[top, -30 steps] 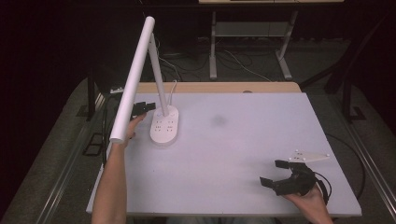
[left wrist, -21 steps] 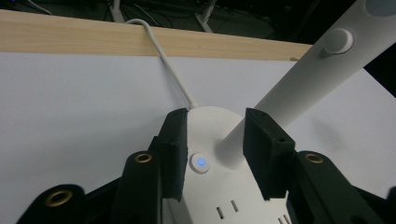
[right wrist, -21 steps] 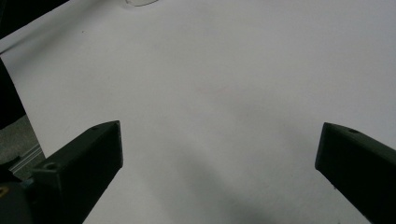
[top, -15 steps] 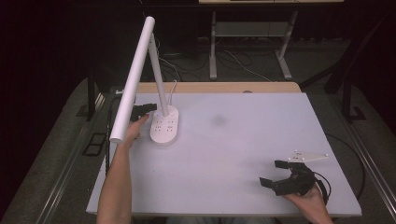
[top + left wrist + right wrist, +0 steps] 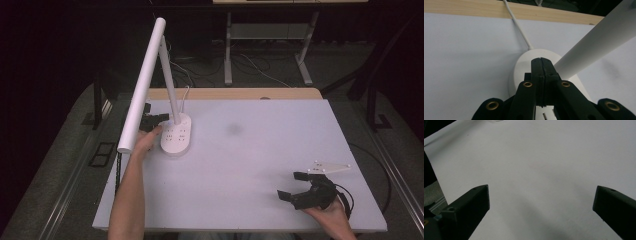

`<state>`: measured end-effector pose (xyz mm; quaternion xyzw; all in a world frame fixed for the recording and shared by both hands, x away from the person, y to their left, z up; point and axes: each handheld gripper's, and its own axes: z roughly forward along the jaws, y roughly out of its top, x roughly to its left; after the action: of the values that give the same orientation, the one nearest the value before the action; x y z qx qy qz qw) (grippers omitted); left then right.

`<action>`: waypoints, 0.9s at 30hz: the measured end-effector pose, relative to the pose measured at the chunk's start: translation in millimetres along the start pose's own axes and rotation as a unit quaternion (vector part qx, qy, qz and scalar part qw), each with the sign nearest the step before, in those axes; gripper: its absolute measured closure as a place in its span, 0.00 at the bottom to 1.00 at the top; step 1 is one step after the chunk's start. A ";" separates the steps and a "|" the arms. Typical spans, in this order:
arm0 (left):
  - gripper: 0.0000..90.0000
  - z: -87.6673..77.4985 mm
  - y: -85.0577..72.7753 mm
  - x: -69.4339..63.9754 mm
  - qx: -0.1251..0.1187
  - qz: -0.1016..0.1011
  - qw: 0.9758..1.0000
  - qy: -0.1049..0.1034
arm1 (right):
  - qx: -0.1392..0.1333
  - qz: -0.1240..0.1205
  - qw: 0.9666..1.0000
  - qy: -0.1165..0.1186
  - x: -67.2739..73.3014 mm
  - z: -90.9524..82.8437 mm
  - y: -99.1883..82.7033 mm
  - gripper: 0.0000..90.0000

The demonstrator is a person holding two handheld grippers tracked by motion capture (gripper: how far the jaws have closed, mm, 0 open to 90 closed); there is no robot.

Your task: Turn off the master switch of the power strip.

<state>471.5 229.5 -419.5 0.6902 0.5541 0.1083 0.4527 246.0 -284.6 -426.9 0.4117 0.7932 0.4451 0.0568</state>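
A white desk lamp stands at the table's back left, with an oval base (image 5: 176, 136) that carries buttons, a slim stem and a long tube head (image 5: 142, 85). My left gripper (image 5: 161, 118) is at the base's left edge, just beside the stem. In the left gripper view its jaws (image 5: 540, 60) are pressed together with nothing between them, hovering over the base (image 5: 522, 66) next to the lamp's white tube (image 5: 596, 41). My right gripper (image 5: 287, 185) rests near the front right corner, open, with bare table (image 5: 536, 157) between its jaws (image 5: 541, 195).
The lamp's white cable (image 5: 520, 30) runs off the base over the wooden back edge (image 5: 474, 10). A faint dark smudge (image 5: 234, 129) marks the table's middle. Beyond the table stand metal desk legs (image 5: 228, 55) and floor cables.
My left gripper has edged slightly closer to the lamp base. The right gripper has stayed put.
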 end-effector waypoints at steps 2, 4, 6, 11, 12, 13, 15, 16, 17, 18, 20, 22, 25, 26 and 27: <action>1.00 1.4 -0.9 -0.7 0.004 0.002 1.000 0.002 | 0.001 -0.001 1.000 0.000 0.0 0.2 0.0 0.00; 1.00 2.4 -1.4 -0.7 0.008 0.004 1.000 0.000 | 0.001 -0.001 1.000 0.000 -0.2 0.4 0.0 0.00; 1.00 3.3 -2.0 -1.1 0.009 0.005 1.000 0.002 | 0.001 -0.001 1.000 0.001 -0.1 0.6 0.0 0.00; 1.00 6.0 -3.4 -1.7 0.010 0.007 1.000 0.000 | 0.001 -0.001 1.000 0.001 -0.1 0.8 -0.1 0.00; 1.00 6.2 -3.6 -1.8 0.010 0.007 1.000 0.000 | 0.001 -0.001 1.000 0.001 -0.2 0.7 0.0 0.00; 1.00 6.6 -3.9 -1.7 0.009 0.006 1.000 0.000 | 0.001 -0.001 1.000 0.001 -0.4 0.7 0.0 0.00; 1.00 7.2 -4.4 -1.6 0.011 0.006 1.000 0.000 | 0.001 -0.001 1.000 0.001 -0.5 0.7 0.0 0.00; 1.00 7.5 -4.5 -1.6 0.012 0.008 1.000 0.001 | 0.001 -0.001 1.000 0.001 -0.4 0.8 0.0 0.00; 1.00 8.2 -4.7 -1.0 0.012 0.012 1.000 0.000 | 0.001 -0.001 1.000 0.001 -0.3 0.9 0.0 0.00; 1.00 8.6 -4.9 -1.3 0.011 0.011 1.000 0.003 | 0.001 -0.001 1.000 0.001 -0.2 1.0 0.0 0.00; 1.00 9.2 -5.2 -1.3 0.012 0.007 1.000 0.001 | 0.002 -0.002 1.000 0.002 -0.1 1.1 0.0 0.00; 1.00 10.3 -5.7 -1.2 0.017 0.008 1.000 0.003 | 0.002 -0.001 1.000 0.001 -0.2 0.9 0.0 0.00; 1.00 11.7 -6.4 -1.2 0.014 0.006 1.000 0.004 | 0.000 0.000 1.000 0.000 -0.5 0.4 -0.2 0.00; 0.99 11.8 -6.4 -1.0 0.014 0.005 1.000 0.003 | 0.000 0.000 1.000 -0.001 -0.4 0.3 -0.2 0.00; 0.99 11.8 -6.6 -0.9 0.013 0.002 1.000 0.003 | 0.000 -0.001 1.000 -0.001 -0.4 0.2 -0.2 0.00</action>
<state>474.5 222.6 -430.7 0.6971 0.5551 0.1041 0.4416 246.3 -284.9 -427.3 0.4116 0.7935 0.4445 0.0575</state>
